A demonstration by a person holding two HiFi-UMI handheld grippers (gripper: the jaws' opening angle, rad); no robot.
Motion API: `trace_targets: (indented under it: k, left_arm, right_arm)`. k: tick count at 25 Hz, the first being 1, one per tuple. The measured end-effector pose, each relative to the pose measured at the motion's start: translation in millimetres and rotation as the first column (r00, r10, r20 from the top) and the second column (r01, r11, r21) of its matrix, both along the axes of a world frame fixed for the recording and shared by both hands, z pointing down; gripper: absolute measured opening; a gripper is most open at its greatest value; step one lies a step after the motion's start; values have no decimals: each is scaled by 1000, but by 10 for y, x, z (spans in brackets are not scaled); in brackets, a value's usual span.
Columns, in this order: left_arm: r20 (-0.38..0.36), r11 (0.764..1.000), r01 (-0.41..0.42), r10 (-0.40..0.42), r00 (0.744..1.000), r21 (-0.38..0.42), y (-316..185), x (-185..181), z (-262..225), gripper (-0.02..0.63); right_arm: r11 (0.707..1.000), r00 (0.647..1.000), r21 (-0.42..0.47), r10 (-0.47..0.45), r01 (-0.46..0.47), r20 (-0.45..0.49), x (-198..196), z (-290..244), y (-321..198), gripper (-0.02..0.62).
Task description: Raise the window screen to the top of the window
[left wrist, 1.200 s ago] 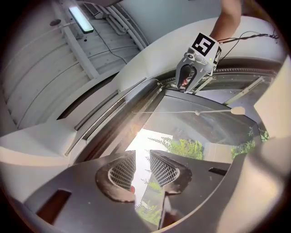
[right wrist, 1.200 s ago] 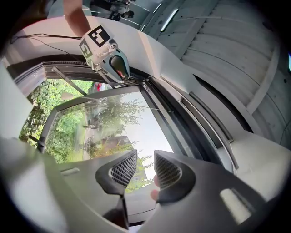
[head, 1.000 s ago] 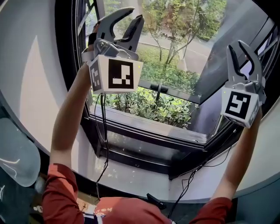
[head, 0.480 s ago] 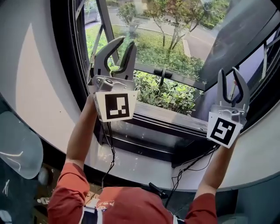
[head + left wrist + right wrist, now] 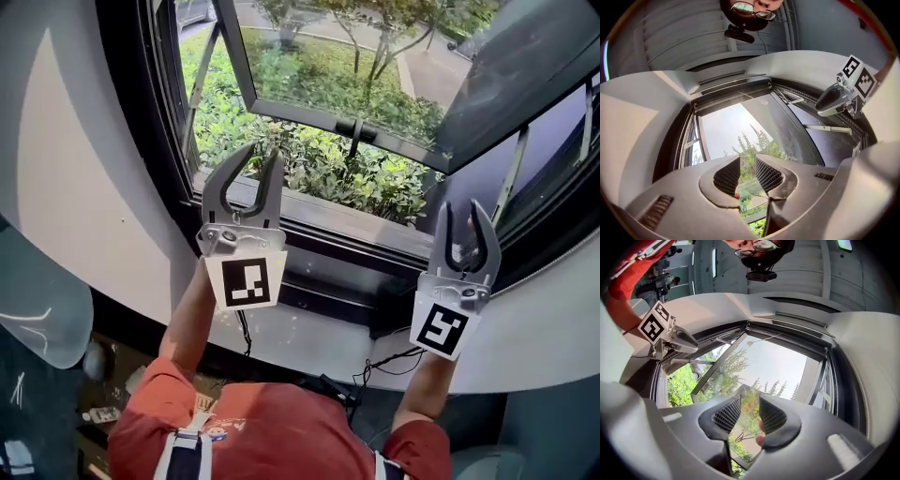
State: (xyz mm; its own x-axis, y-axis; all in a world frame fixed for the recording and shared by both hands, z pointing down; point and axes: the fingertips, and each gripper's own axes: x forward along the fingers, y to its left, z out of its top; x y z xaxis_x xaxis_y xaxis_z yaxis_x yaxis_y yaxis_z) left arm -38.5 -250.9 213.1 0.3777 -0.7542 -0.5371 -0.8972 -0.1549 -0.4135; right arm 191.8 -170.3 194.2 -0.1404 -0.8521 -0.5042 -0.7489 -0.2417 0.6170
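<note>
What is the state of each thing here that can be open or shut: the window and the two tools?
Dark-framed glass window sash: open, its lower edge pushed outward.
Left tool: jaws apart, nothing between them, pointing up toward the window.
Right tool: jaws apart, nothing between them, pointing up toward the window.
Window screen: no mesh seen across the visible part of the opening.

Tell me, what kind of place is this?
Probably a room indoors, up at an open window above a garden: a white wall, a swung-out window sash, and green bushes outside.
</note>
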Motion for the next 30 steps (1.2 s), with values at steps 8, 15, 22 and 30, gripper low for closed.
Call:
trace_targets:
  k: [8, 15, 22, 30]
  left_arm:
    - [-50, 984, -6, -3, 999, -179, 11, -150, 749, 100]
    - [-41, 960, 12, -24, 999, -280, 33, -233, 1304, 100]
    - [-20, 932, -18, 12, 1000, -361, 198, -139, 1801, 100]
    - [-30, 903, -42, 32, 999, -427, 278, -126, 2115, 100]
  right_arm:
    - [990, 984, -126, -45, 68, 174, 18, 725, 83, 130]
    - [978, 939, -184, -29, 98, 344, 111, 1289, 113, 130]
    - [939, 906, -295, -36, 175, 423, -135, 1876, 105, 130]
    - [903, 877, -363, -29, 229, 480, -277, 2267, 137, 130]
